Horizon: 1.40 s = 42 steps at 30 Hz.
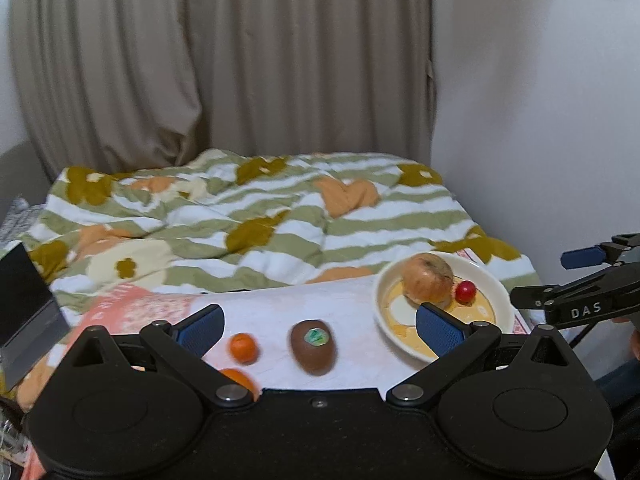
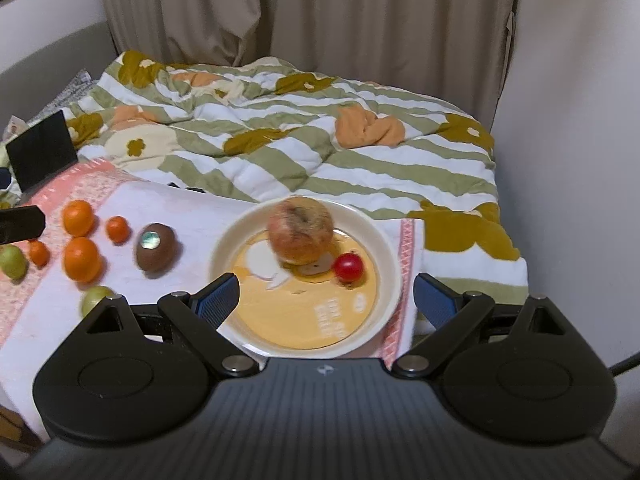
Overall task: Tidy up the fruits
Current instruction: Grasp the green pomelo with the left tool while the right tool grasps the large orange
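Nearest to you, both tools stand wide open and empty. Your right tool (image 2: pixel 326 300) hangs above the near rim of the plate (image 2: pixel 390 280); its blue pads touch nothing. Your left tool (image 1: pixel 320 330) is spread just as wide, with the kiwi (image 1: pixel 313 346) and a small orange (image 1: pixel 242 347) lying on the cloth below the gap, neither one touched.

On the bench, the task stands partly done, in my judgement. The plate carries two items: the large apple (image 2: pixel 300 236) toward its far side and a small red fruit (image 2: pixel 349 267) just beside it, to the right. The rest of the plate is bare.

Outstanding items lie loose on the cloth-covered bench (image 2: pixel 192 216) to the left of the plate. The kiwi sits nearest the plate. Beyond it lie four oranges (image 2: pixel 82 260) in a loose cluster and two green fruits (image 2: pixel 12 262), one at the left edge and one partly hidden behind your right tool's linkage. That makes seven pieces not yet collected, if the plate is the intended place.

Farther back lies the bed with its striped quilt (image 2: pixel 320 140), then the curtain (image 2: pixel 320 8); no fruit shows there.
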Each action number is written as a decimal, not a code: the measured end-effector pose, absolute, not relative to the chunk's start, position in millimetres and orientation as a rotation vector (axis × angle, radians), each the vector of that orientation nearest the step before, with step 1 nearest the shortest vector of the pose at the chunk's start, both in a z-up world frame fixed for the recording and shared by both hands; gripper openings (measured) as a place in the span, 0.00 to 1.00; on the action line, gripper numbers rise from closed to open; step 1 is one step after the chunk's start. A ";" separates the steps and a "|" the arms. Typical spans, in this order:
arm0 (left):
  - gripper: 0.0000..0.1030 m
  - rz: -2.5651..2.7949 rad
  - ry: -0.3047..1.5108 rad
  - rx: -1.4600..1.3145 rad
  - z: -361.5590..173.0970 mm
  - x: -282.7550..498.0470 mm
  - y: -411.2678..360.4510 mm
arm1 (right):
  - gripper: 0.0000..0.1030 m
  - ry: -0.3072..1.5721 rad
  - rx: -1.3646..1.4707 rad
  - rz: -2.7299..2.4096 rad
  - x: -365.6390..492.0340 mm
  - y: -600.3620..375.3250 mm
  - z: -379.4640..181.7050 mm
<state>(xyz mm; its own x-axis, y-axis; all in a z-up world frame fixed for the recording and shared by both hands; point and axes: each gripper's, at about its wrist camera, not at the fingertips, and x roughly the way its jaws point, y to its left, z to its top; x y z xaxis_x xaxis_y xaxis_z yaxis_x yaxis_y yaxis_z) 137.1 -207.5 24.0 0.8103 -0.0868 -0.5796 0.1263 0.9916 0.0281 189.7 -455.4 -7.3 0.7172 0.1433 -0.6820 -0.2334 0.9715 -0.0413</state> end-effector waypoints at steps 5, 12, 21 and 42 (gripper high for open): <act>1.00 -0.076 0.596 0.050 23.9 108.0 -169.2 | 1.00 0.731 -0.135 0.224 167.1 -425.3 7.6; 1.00 -0.052 0.591 0.043 14.9 76.5 -104.6 | 1.00 0.709 -0.121 0.209 134.5 -367.1 20.9; 1.00 -0.057 0.599 0.047 1.6 56.3 -25.4 | 1.00 0.698 -0.063 0.166 95.3 -280.0 19.0; 0.98 -0.126 0.760 0.052 -92.7 112.2 43.8 | 1.00 0.698 -0.130 0.223 136.7 -166.5 -83.9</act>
